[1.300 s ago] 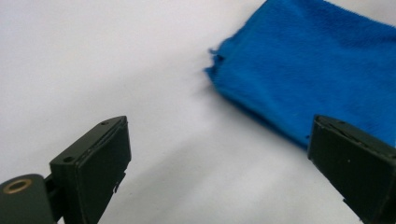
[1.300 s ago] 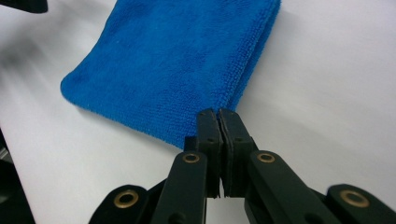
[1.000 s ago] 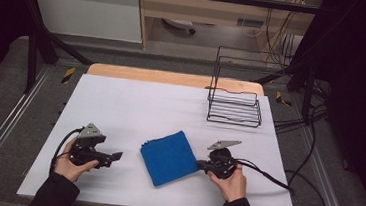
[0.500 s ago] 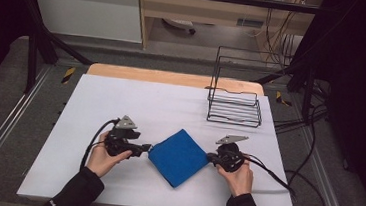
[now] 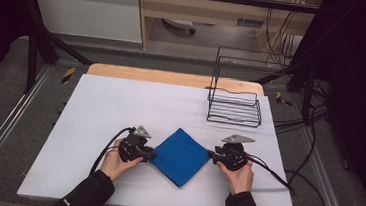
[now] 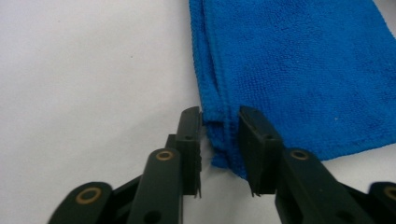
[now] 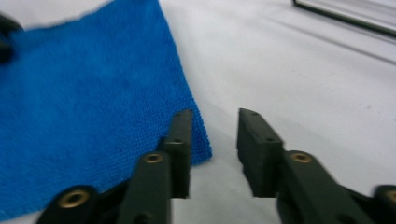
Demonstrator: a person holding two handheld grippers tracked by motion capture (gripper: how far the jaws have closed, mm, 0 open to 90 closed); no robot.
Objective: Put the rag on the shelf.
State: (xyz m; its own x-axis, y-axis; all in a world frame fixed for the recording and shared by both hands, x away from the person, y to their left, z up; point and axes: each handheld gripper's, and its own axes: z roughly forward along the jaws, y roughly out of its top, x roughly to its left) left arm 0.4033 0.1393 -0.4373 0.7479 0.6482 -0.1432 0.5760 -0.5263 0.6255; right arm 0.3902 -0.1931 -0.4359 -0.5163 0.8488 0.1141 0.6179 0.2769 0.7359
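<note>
On the smooth white surface (image 5: 120,107) lies a folded blue terry cloth (image 5: 180,155), diamond-wise between both grippers. The left gripper (image 6: 219,140) has just been closing its black jaws around the cloth's stitched corner, not quite pinching. The right gripper (image 7: 210,140) has been opening; its jaws stand apart beside the opposite corner.

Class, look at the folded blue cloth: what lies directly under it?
The blue cloth lies flat on the white table, which shows all round it. Whether anything is tucked beneath or between its folded layers cannot be seen.
</note>
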